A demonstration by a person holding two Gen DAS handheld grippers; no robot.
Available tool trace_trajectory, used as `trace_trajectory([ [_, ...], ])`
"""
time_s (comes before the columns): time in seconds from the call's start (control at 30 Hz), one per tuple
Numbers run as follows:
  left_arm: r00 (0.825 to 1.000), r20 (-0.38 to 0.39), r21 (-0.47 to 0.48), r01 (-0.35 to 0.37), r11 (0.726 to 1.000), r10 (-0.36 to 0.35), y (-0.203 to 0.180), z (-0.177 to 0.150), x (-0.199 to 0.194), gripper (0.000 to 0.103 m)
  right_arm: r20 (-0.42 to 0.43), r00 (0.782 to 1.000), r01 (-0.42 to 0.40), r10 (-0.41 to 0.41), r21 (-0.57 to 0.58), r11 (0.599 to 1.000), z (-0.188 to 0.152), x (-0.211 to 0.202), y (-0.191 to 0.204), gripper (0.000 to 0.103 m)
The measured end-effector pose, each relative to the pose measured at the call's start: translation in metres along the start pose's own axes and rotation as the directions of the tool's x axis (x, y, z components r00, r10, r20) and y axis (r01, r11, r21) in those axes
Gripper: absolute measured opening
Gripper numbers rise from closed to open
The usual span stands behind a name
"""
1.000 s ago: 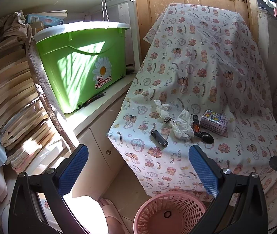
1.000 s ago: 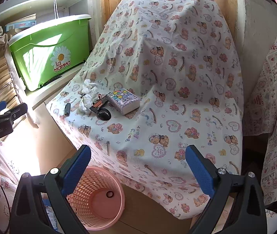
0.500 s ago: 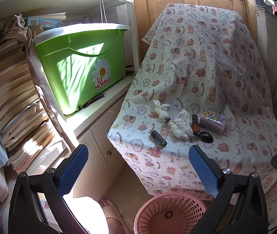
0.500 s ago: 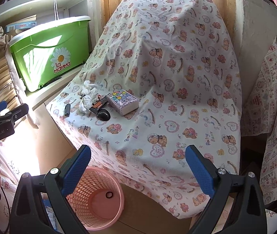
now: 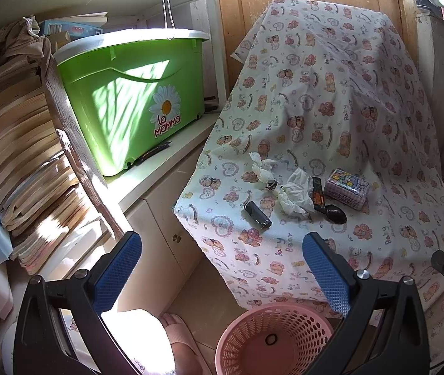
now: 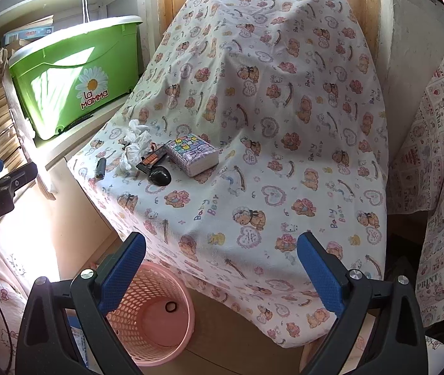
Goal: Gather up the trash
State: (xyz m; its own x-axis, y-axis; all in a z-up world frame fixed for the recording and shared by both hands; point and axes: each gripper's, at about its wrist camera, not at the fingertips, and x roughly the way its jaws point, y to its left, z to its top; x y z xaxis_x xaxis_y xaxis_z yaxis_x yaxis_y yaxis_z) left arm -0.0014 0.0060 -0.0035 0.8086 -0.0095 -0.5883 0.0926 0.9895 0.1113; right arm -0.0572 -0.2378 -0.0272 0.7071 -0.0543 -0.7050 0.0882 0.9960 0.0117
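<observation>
**Both grippers hovering wide over the trash pile**

We are holding the left gripper [image 5: 222, 268] with its blue pads spread wide and nothing between them. We are holding the right gripper [image 6: 220, 265] the same way, wide apart and empty.

Ahead of both grippers, a cloth printed with bears [image 5: 331, 118] is covering a raised surface. The trash is lying on it, beyond the left gripper's fingertips and slightly toward its right pad. One crumpled tissue [image 5: 262, 167] is sitting farthest from us, and a second, larger tissue wad [image 5: 295, 195] is lying just beside it, nearer the gripper. A small dark cylinder [image 5: 257, 215] is resting closest to the left gripper, apart from the wads. A black wrapper with orange print [image 5: 317, 192] is touching the larger wad, and a black rounded object [image 5: 336, 216] is lying at its near end. A pack of tissues in a pastel wrapper [image 5: 347, 189] is sitting just past that.

From the right gripper, the same cluster is lying ahead and off to the left, with the tissue pack [image 6: 192, 154] nearest the centre.

A pink basket [image 6: 156, 315] is standing on the floor below the cloth's edge, under the right gripper's left pad, with a small dark ring [image 6: 170, 306] lying inside. A green bin [image 5: 128, 100] is sitting on a shelf far left of the left gripper.
</observation>
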Motion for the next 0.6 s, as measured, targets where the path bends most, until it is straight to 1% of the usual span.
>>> trace_trajectory([
  [0.13,1.000,-0.001,0.005,-0.005,1.000,0.005,-0.0008,-0.0010,0.0001,0.102,-0.005,1.000,-0.011,0.011,0.009,1.000,0.0008,0.0019,0.0006,0.099],
  [0.37,1.000,-0.002,-0.002,-0.005,1.000,0.005,0.0014,-0.0022,0.0011,0.102,-0.011,1.000,-0.006,0.006,0.009,1.000,0.0010,0.0058,0.0030,0.099],
  [0.47,1.000,-0.021,-0.009,0.011,1.000,-0.011,0.0040,-0.0021,0.0054,0.102,-0.013,1.000,-0.009,0.009,0.009,1.000,0.0017,0.0067,0.0035,0.099],
  [0.6,0.999,-0.043,-0.015,0.010,1.000,-0.011,0.0075,-0.0039,0.0097,0.102,-0.018,1.000,-0.012,0.012,0.015,1.000,0.0019,0.0087,0.0044,0.099],
])
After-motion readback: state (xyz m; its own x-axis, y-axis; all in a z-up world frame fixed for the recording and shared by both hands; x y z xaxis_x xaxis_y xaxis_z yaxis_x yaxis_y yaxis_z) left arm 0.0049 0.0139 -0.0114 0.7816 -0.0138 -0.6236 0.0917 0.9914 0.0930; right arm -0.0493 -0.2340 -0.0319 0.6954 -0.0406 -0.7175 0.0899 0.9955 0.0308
